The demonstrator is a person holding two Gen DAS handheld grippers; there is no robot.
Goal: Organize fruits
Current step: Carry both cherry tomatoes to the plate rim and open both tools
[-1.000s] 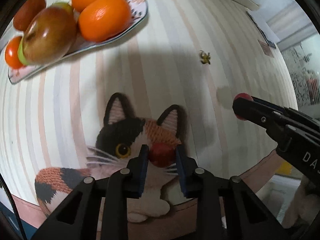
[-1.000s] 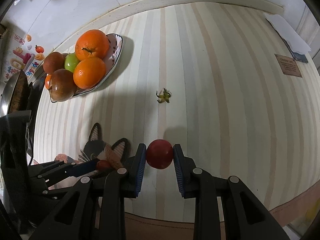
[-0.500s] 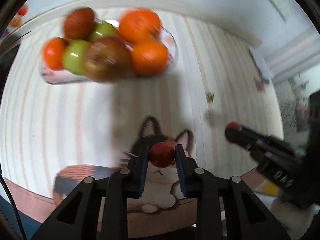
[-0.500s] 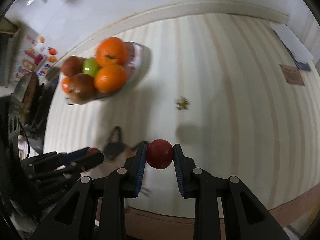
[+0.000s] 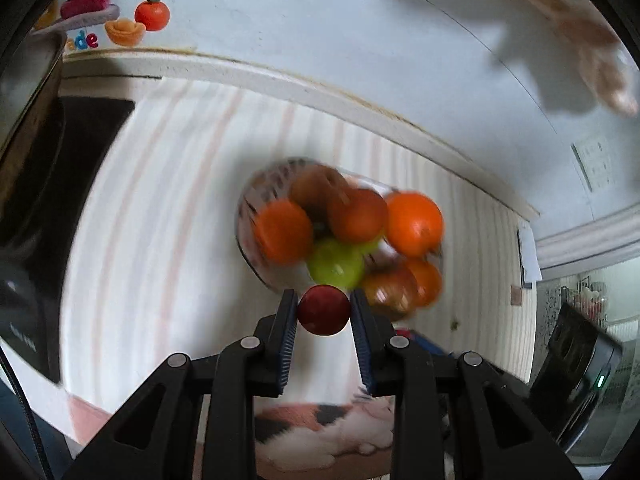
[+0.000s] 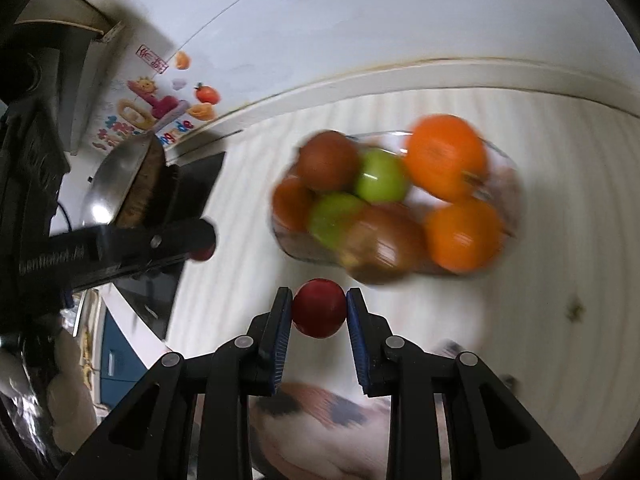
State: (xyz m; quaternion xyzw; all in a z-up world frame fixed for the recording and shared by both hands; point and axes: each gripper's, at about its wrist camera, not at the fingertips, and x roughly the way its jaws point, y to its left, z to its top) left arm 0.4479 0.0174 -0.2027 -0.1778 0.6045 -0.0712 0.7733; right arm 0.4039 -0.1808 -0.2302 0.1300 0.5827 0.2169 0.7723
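My left gripper (image 5: 323,312) is shut on a small red fruit (image 5: 323,315), held in the air just short of the fruit plate (image 5: 250,204). The plate holds oranges (image 5: 414,224), a green fruit (image 5: 335,266) and brownish-red fruits, all blurred. My right gripper (image 6: 319,308) is shut on another small red fruit (image 6: 319,307), also just short of the same plate (image 6: 510,168). The left gripper also shows at the left of the right wrist view (image 6: 202,254), with its red fruit peeking out.
A cat-pattern mat (image 5: 340,436) lies on the striped tabletop below both grippers. A small green stem (image 6: 575,311) lies on the table at the right. A black cooktop (image 6: 188,200) with a steel pan (image 6: 116,184) stands at the left by the wall.
Both grippers have lifted and swung toward the fruit plate, each still holding its red fruit. The plate now sits directly ahead and much closer in both views.
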